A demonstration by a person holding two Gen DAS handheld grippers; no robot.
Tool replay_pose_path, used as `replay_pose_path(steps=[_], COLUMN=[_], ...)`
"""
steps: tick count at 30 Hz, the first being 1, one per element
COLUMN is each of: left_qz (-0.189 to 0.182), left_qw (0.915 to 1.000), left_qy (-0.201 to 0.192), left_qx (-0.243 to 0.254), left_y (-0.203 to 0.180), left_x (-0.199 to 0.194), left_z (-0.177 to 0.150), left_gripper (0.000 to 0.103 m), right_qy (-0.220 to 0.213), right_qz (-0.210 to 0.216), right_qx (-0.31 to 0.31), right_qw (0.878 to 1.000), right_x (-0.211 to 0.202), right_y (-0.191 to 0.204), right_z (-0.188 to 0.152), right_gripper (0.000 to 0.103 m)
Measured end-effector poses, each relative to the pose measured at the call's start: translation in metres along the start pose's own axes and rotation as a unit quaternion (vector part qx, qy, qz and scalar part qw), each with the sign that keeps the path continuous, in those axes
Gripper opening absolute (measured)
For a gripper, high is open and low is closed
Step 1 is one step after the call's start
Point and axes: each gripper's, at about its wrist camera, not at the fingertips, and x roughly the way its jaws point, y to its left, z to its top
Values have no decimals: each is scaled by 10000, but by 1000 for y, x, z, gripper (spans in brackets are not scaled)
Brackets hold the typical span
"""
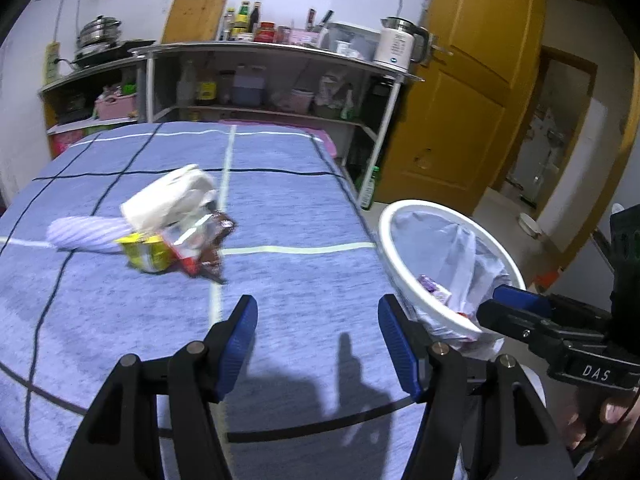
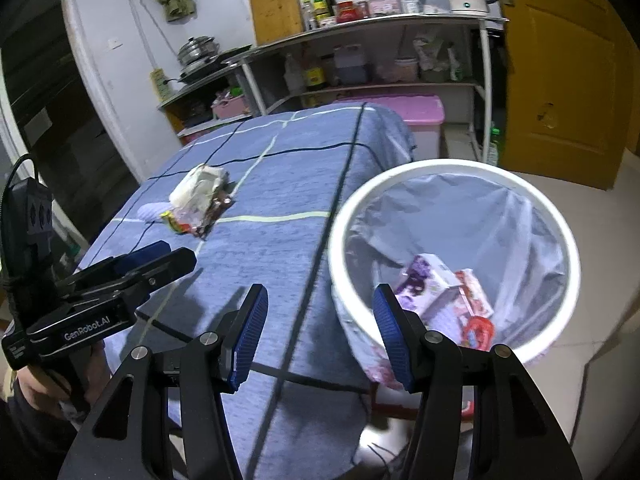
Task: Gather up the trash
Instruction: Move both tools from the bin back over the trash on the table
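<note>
Left wrist view: you look down along its fingers over the table (image 1: 304, 208). Right wrist view: angled down, nearer the bin (image 2: 452, 168). Both share table, bin, shelving (image 1: 256, 50).

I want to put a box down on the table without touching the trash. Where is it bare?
The table is bare between the trash pile and the edge by the bin, in front of the open left gripper, and behind the pile toward the shelf. The only crowding is the pile, left of the middle.

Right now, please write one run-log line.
left gripper open, empty | right gripper open, empty | crumpled wrapper pile on blue checked tablecloth
</note>
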Motion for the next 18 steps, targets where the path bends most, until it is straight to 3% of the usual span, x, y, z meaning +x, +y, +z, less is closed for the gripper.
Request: replay_pose_path(steps=[18], left_qz=[691], left_qw=[9945], left_qy=[-262], left_qx=[-746], left_y=[92], left_x=[-22], left_z=[-2], left_gripper=[65], right_qy=[274], right_qz=[721], right_qx=[-767], right_qw=[9941], right_x=[58], right_y=[74], right_z=[32], right_gripper=[56])
